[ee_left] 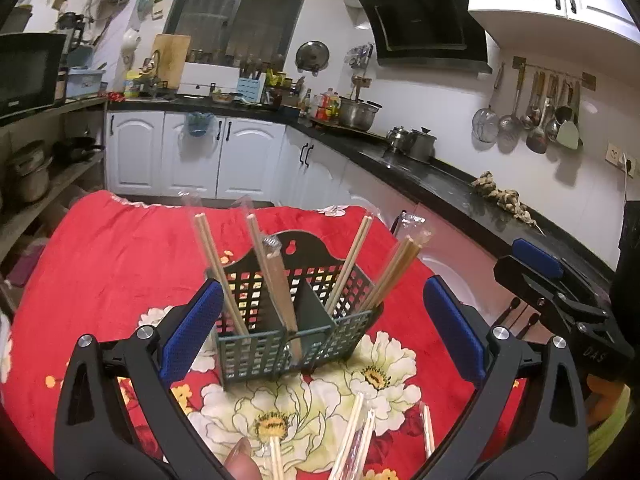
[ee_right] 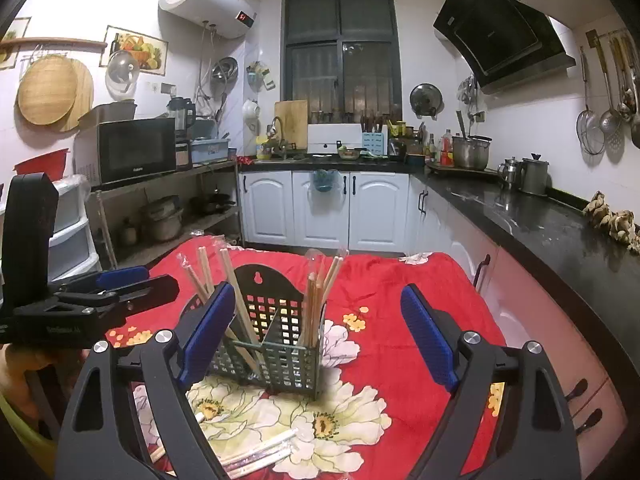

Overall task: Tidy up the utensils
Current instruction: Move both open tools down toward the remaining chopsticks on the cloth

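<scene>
A dark green lattice utensil basket (ee_left: 296,320) (ee_right: 276,340) with two compartments stands on the red floral cloth. Several wrapped wooden chopstick pairs (ee_left: 352,264) (ee_right: 316,300) lean upright in both compartments. More wrapped chopsticks (ee_left: 352,436) (ee_right: 260,452) lie flat on the cloth near me. My left gripper (ee_left: 320,332) stands wide open just short of the basket, nothing between its blue pads. My right gripper (ee_right: 316,332) is open too, framing the basket from the other side, and holds nothing. Each gripper shows in the other's view, the right gripper (ee_left: 536,264) at the right edge, the left gripper (ee_right: 120,280) at the left edge.
The cloth-covered table (ee_left: 100,272) (ee_right: 400,280) sits in a kitchen. A black counter (ee_left: 440,184) (ee_right: 540,216) with pots runs along the right. White cabinets (ee_right: 320,208) stand behind, open shelves (ee_right: 168,208) with a microwave at left. A fingertip (ee_left: 240,460) shows at the bottom edge.
</scene>
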Available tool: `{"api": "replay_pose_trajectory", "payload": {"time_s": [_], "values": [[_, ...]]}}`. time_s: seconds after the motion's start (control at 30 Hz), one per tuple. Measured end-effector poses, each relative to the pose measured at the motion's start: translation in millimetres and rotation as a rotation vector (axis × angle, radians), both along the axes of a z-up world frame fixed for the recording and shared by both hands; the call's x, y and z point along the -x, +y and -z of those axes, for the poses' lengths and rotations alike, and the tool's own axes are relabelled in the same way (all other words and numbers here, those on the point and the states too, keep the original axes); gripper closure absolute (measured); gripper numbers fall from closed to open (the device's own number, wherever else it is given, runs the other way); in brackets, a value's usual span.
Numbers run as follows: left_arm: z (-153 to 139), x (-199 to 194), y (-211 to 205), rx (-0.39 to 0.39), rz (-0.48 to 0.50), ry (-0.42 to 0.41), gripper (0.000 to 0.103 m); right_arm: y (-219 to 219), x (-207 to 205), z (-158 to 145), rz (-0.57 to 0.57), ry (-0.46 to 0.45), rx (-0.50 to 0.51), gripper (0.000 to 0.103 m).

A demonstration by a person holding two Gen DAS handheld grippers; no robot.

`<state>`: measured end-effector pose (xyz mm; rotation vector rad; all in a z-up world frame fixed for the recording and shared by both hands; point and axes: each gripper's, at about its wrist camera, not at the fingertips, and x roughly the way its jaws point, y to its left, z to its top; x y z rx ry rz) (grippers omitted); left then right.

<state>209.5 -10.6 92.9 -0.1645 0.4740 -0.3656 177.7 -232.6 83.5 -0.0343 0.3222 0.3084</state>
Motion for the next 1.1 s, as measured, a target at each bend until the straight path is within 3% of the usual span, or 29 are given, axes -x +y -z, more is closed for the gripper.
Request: {"api": "replay_pose_trajectory", "payload": {"time_s": [0.47,1.1], "values": [[17,21,11,0.009,-0.031,0.047,0.011,0,15,3,-0.02,0.015,0.01,0.021],[67,24,13,-0.025,-0.032,0.168,0.011,2,17,49,-0.038,0.142,0.055,0.021]]}}
